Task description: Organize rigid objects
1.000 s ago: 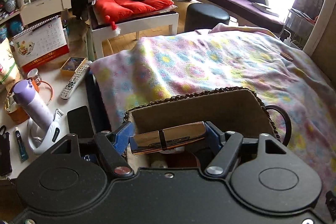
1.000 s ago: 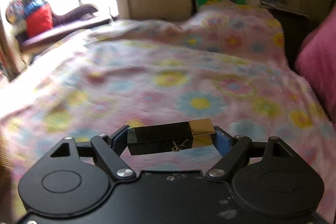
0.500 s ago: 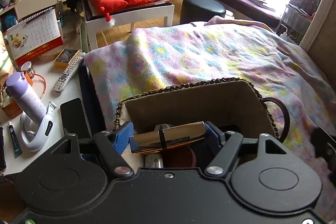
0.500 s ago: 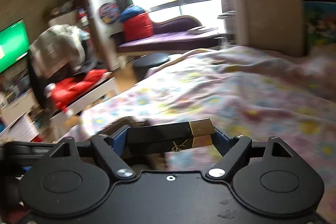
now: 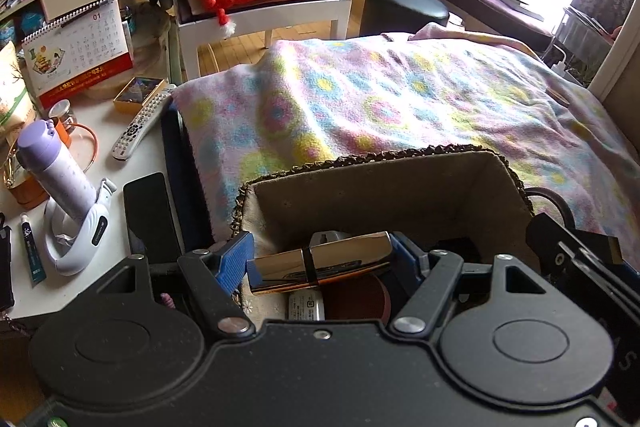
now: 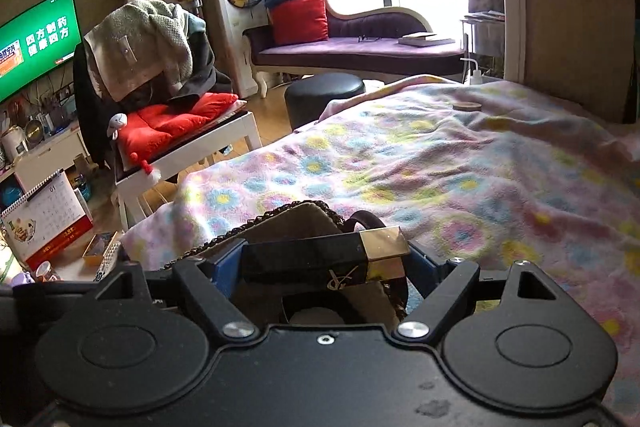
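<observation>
Both grippers hover over the basket [image 5: 400,167], left gripper [image 5: 320,263] clamping a gold tube [image 5: 320,259], right gripper [image 6: 326,261] a black-and-gold tube [image 6: 324,257]; releasing them inside comes next.

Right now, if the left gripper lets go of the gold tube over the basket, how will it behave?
The gold tube looks rigid and mirror-smooth, so it is probably slippery in the left gripper. Its rounded body may roll when it lands. The basket has high walls and should stop it.

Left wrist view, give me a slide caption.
Left gripper holds a gold tube over the woven basket.
</observation>
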A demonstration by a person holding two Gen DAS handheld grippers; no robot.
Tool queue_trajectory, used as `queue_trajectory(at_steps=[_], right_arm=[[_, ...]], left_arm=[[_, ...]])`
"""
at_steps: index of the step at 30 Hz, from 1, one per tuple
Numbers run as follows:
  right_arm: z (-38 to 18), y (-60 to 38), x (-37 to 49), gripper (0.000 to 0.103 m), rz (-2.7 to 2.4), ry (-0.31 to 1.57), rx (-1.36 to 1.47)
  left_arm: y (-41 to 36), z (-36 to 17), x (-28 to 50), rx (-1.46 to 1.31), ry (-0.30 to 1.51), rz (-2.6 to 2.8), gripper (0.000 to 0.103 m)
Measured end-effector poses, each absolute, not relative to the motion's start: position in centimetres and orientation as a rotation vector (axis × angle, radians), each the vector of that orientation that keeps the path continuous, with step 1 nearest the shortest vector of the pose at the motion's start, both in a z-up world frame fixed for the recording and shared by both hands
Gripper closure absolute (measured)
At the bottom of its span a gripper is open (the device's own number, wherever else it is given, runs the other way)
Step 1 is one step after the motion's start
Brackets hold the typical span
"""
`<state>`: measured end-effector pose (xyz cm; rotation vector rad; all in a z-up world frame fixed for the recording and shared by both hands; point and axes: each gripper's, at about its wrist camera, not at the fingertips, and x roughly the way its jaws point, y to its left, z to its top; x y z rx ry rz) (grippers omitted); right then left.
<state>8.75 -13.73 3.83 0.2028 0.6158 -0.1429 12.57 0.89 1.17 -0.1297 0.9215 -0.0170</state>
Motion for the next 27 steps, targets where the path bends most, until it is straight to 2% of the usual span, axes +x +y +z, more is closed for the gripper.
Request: queue_trajectory(at_steps=[4, 6, 11, 27], right_arm=[[3.5, -13.7, 9.2, 0.019, -0.14, 0.623, 0.194], [3.5, -13.7, 9.0, 0.019, -0.148, 0.616, 0.185], [3.8, -14.1, 8.9, 0.016, -0.16, 0.606, 0.191], [2.6, -14.8, 7.6, 0.016, -0.218, 0.59, 0.166]], left_arm=[[0.7, 1.3, 12.6, -0.115, 0.912, 0.0, 0.032], [0.7, 1.4, 12.5, -0.111, 0.9, 0.011, 0.024], [0.9, 1.5, 12.4, -0.114, 0.893, -0.006, 0.021], [0.4, 1.6, 12.3, -0.096, 0.883, -0.009, 0.019]])
